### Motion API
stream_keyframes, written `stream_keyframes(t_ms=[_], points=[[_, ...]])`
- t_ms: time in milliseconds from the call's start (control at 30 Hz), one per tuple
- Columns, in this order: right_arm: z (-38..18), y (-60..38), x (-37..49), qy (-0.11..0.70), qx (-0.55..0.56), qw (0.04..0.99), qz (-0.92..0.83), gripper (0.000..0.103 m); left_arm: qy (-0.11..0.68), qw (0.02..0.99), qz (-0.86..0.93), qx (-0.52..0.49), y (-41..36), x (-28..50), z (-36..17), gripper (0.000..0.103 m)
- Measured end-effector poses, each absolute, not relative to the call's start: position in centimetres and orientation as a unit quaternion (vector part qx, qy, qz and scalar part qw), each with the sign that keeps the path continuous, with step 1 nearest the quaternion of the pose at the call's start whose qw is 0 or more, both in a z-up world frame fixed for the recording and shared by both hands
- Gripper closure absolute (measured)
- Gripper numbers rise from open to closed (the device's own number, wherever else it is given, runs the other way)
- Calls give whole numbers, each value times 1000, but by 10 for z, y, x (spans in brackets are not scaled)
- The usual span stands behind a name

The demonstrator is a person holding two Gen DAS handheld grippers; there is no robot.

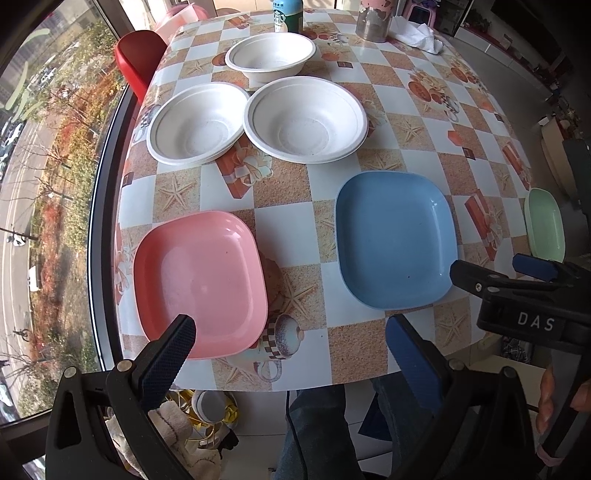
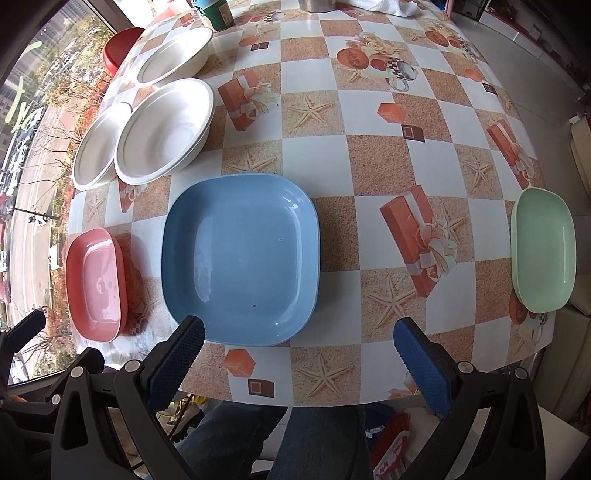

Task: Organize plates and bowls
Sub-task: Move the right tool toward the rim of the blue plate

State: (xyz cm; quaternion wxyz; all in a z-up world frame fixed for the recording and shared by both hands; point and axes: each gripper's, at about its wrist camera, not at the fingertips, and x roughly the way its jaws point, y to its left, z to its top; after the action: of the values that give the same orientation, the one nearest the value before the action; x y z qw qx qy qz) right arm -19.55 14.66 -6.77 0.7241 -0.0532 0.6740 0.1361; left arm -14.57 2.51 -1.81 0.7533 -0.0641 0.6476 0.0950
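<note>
On the counter (image 2: 373,155), covered with a checkered cloth printed with starfish and gift boxes, three rounded-square plates lie flat along the near edge: a pink plate (image 1: 201,282) toward the near left corner, a blue plate (image 2: 242,258) about midway along that edge, and a green plate (image 2: 543,249) at the near right corner, its rim reaching the counter's right edge. None of the plates has a clear long axis; each sits open side up with its sides roughly square to the near edge. Behind the pink and blue plates, toward the left edge, stand three white bowls, all upright: a left bowl (image 1: 197,123) and a middle bowl (image 1: 304,120) whose rims touch or overlap, and a far bowl (image 1: 271,55) apart from them, nearer the far edge. At the far edge a green Starbucks bottle (image 1: 288,14) is cut off by the frame, as is a metal tumbler (image 1: 373,20) beside a crumpled white tissue (image 1: 417,33). The left gripper (image 1: 291,347) hovers over the near edge with its jaws wide apart and nothing between them, one finger over the pink plate's near rim. The right gripper (image 2: 306,350) is likewise spread wide and empty, near the blue plate's front rim; in the left wrist view its body bears the letters "DAS". A red chair (image 1: 138,59) stands by the window beyond the left edge.
</note>
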Motion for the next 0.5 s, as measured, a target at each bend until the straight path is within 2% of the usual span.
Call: stream_keyframes(t_ms=[500], points=[[-95,158,-183,688,-70,713,115,0,672,725,136,-64,50,-148,-48,0]])
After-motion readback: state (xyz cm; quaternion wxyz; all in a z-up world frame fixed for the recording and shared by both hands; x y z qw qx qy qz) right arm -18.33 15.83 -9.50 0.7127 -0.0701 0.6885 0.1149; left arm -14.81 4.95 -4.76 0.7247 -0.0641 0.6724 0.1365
